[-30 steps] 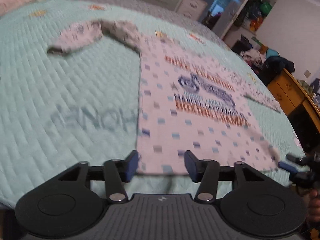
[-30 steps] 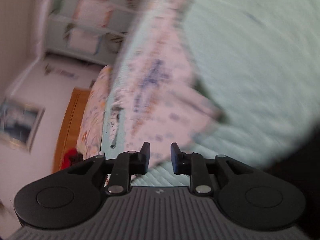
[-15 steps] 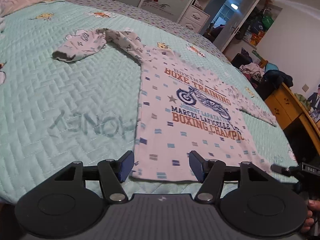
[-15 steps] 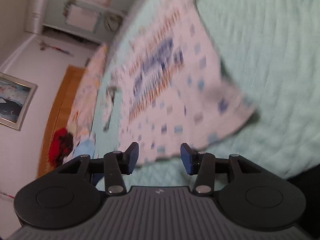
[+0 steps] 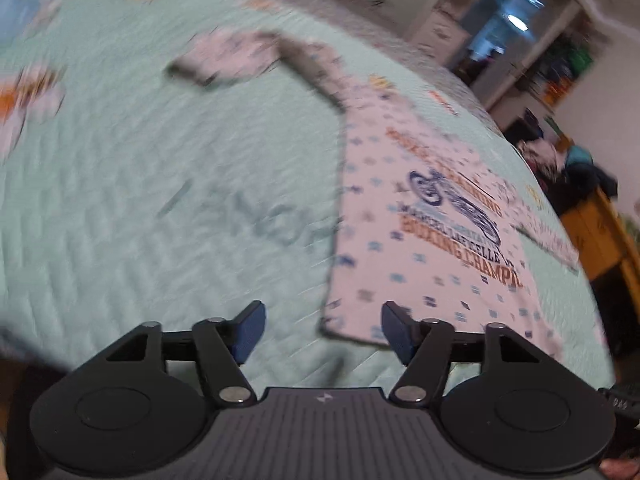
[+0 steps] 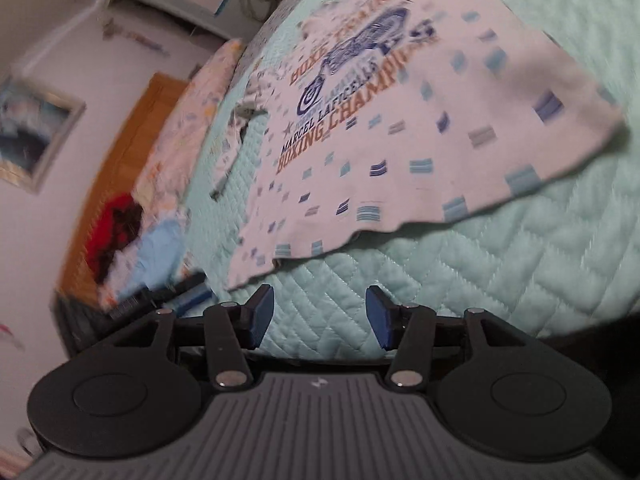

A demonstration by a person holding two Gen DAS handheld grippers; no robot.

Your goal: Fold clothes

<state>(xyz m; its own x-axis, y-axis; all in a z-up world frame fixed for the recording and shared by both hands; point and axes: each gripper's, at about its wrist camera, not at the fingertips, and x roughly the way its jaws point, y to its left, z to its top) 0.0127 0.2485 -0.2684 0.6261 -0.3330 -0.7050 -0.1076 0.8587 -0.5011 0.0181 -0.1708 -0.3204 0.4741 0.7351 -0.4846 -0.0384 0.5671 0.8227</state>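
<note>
Both jaws have just been opening, nothing between them: left gripper (image 5: pixel 323 334) at the shirt's (image 5: pixel 424 240) hem corner, right gripper (image 6: pixel 320 316) just short of it; shirt flat on the quilt (image 5: pixel 160 200), collar end away.

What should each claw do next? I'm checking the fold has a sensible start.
Probably ease both claws forward onto the shirt's near hem. The left claw and right claw are open and empty, their jaws having just been opening, and the shirt lies flat on the quilt, unfolded.
</note>
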